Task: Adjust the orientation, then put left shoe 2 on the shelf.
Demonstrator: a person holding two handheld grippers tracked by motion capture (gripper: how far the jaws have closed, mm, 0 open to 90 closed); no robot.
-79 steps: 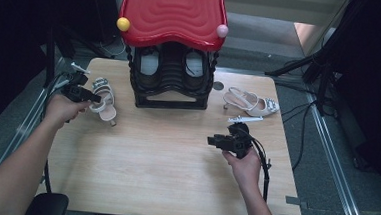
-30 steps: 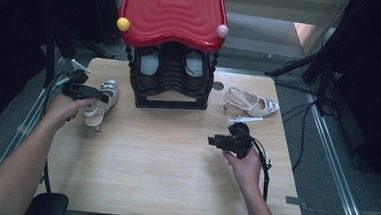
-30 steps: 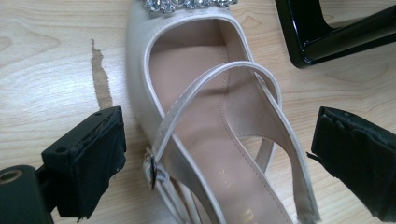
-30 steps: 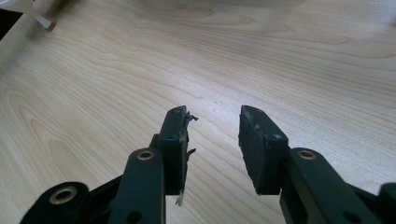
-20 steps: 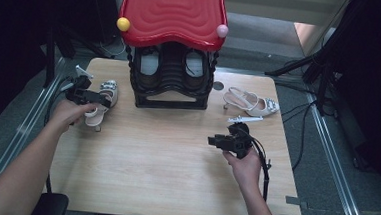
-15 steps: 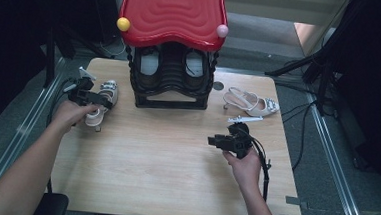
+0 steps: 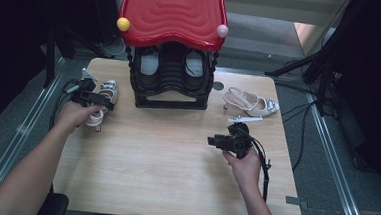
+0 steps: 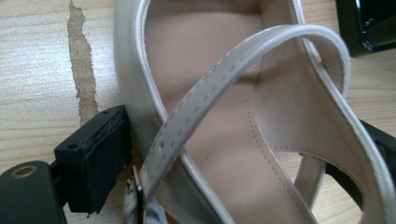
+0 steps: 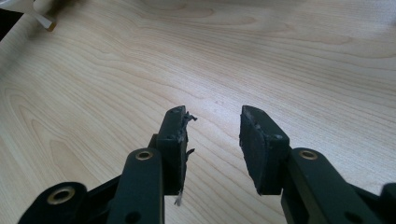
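A pale strappy sandal (image 7: 110, 88) stands on the wooden table (image 7: 165, 161) at its left side. My left gripper (image 7: 103, 101) is shut on it. In the left gripper view the sandal's heel cup and buckled strap (image 8: 219, 88) sit between the two black jaws, and the left pad (image 8: 95, 156) presses against the sandal's side. My right gripper (image 7: 217, 140) is held low over the table right of centre. It stands open (image 9: 212, 126) with bare wood between its fingers.
A black shoe rack (image 7: 170, 83) with a red wavy roof (image 7: 172, 11) stands at the back centre, with dark shoes inside. A matching pale sandal (image 7: 251, 102) lies at the back right. Metal rails run along both sides of the table.
The left gripper has turned the sandal and shifted it slightly toward the rack. The right hand and its gripper have stayed still.
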